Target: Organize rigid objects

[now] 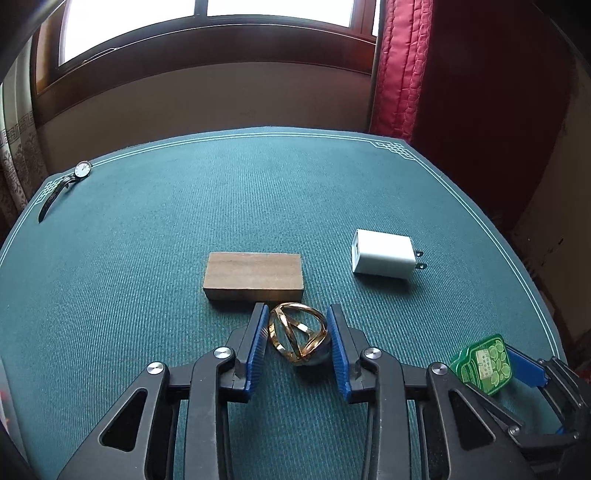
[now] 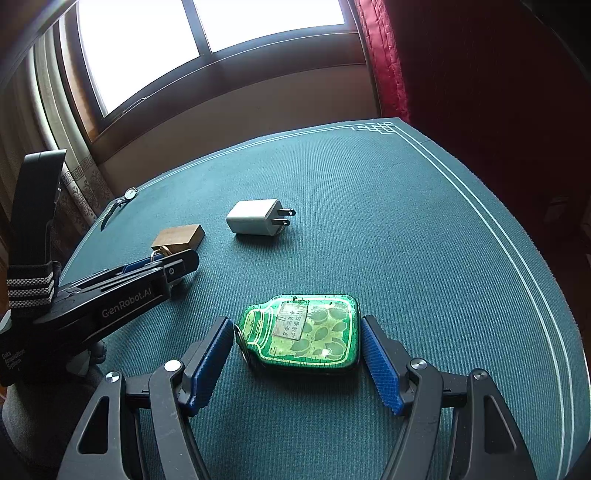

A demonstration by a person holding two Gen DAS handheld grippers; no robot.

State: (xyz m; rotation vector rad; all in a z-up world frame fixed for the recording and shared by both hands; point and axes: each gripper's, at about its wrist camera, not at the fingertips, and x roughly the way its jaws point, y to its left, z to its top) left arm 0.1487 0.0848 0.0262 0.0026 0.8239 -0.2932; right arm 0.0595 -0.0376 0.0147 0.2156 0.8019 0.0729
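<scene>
Left gripper [image 1: 297, 334] low over green table [image 1: 147, 240], jaws parted around gold openwork ring [image 1: 297, 338], not clearly clamped; wooden block [image 1: 253, 275] just beyond. Right gripper [image 2: 299, 349] likewise spread, jaws flanking green jar-shaped tag [image 2: 306, 332], gaps showing. White charger [image 2: 258, 218] farther ahead.

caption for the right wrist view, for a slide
Open right gripper straddles a green jar-shaped tag on the teal table.

Green mat [image 1: 147, 240], window [image 1: 258, 7], red curtain [image 1: 402, 66].
</scene>
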